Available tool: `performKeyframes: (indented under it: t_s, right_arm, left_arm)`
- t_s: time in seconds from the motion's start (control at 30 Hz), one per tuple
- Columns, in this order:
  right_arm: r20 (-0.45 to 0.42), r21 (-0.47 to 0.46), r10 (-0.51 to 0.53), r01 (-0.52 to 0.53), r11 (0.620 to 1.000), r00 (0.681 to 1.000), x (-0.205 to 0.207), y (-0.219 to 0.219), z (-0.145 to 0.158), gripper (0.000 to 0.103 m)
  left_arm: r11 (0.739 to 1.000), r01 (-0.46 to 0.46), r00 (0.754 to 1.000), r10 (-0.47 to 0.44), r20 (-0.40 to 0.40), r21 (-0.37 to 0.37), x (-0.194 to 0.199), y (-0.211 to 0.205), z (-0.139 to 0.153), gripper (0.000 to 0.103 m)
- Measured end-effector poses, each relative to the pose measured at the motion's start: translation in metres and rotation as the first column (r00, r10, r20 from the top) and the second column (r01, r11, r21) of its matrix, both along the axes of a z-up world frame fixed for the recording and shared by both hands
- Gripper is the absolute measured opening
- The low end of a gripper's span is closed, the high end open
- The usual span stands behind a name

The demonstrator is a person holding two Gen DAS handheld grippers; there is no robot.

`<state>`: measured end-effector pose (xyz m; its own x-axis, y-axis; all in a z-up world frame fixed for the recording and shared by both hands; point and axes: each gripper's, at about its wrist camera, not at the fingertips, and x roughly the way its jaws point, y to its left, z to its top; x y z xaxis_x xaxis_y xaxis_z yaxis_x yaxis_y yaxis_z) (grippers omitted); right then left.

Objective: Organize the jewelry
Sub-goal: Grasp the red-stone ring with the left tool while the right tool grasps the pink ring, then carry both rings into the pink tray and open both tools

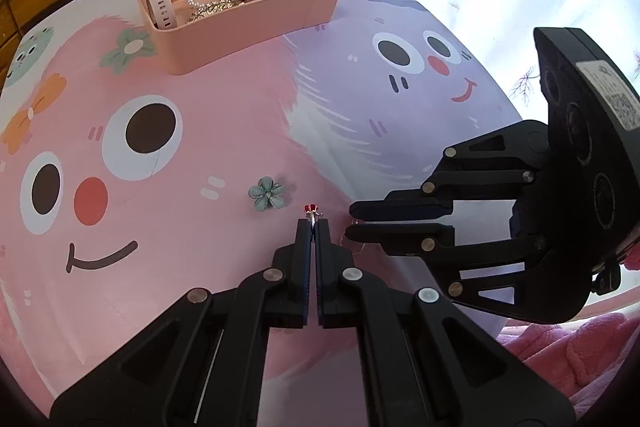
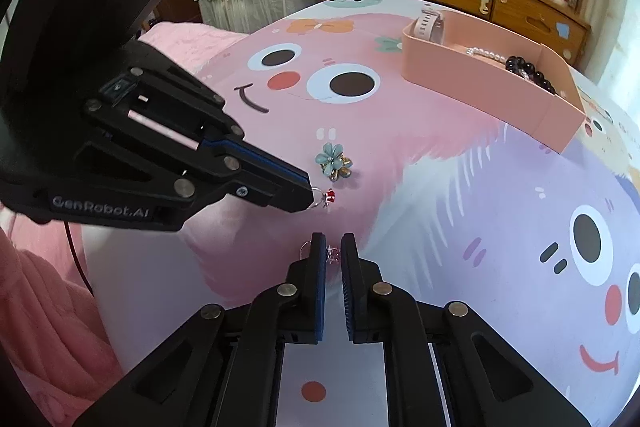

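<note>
We are pinching the red ring (image 1: 312, 209) in the left gripper (image 1: 313, 223) (jaws closed tight), the right gripper (image 2: 331, 241) narrowing around the pink ring (image 2: 330, 253).

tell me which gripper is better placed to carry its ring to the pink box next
Left, probably. The left gripper is already shut on the red-stone ring. The right gripper only straddles the pink-stone ring, with a gap showing. The pink box lies ahead of both.
</note>
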<state>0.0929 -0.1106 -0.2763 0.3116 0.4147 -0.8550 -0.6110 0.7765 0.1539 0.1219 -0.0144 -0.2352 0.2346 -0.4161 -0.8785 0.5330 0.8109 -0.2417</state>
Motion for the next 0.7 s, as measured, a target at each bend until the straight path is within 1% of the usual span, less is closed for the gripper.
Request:
performKeyframes:
  t_s: [0.2, 0.33, 0.47, 0.57, 0.7]
  right_arm:
    - [0.023, 0.018, -0.066, 0.066, 0.998, 0.998, 0.011, -0.002, 0.014, 0.007]
    - [0.056, 0.029, -0.131, 0.130, 0.991, 0.990, 0.024, -0.004, 0.029, 0.007]
    - [0.101, 0.046, -0.213, 0.209, 0.977, 0.972, 0.041, -0.011, 0.047, 0.007]
    - [0.119, 0.077, -0.272, 0.265, 0.961, 0.955, 0.054, -0.018, 0.058, 0.007]
    - [0.153, 0.090, -0.327, 0.316, 0.944, 0.933, 0.070, -0.027, 0.070, 0.007]
  left_arm:
    - [0.999, -0.036, 0.999, 0.037, 0.022, -0.023, 0.005, 0.001, 0.013, 0.000]
    - [0.994, -0.099, 0.993, 0.101, 0.061, -0.042, 0.019, 0.004, 0.030, 0.000]
    - [0.982, -0.159, 0.980, 0.169, 0.107, -0.102, 0.041, 0.007, 0.054, 0.000]
    - [0.976, -0.173, 0.970, 0.192, 0.146, -0.136, 0.059, 0.006, 0.069, 0.000]
    - [0.969, -0.182, 0.957, 0.213, 0.196, -0.165, 0.083, 0.002, 0.084, 0.000]
